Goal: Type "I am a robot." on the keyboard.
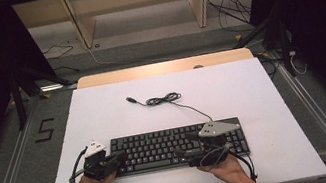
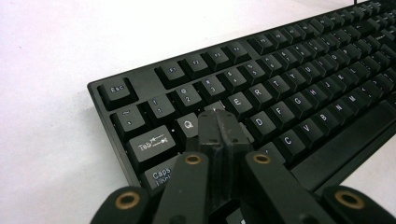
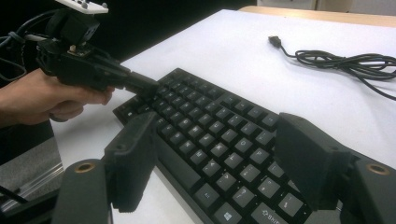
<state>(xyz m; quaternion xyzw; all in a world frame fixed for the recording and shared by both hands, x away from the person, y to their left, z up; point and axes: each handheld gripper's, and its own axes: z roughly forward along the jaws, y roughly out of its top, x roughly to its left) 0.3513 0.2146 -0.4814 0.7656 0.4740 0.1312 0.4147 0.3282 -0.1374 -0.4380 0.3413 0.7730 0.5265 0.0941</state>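
Observation:
A black keyboard (image 1: 160,143) lies along the near half of the white board (image 1: 103,112). Its cable (image 1: 165,99) coils behind it and ends in a loose USB plug (image 1: 130,99). My left gripper (image 1: 120,158) is shut with nothing between its jaws, and its tips rest on the keys at the keyboard's left end, about the W key (image 2: 218,116). My right gripper (image 1: 186,147) stands open over the keyboard's near right part, pointing left. In the right gripper view its wide jaws frame the keys (image 3: 219,154), and the left gripper (image 3: 140,86) shows beyond them.
The white board covers a wooden table whose far edge (image 1: 162,68) shows behind it. Wooden shelving (image 1: 135,5) and loose cables (image 1: 233,13) lie on the floor beyond. Metal rails (image 1: 11,164) run along both sides, and a "5" (image 1: 45,130) is marked at left.

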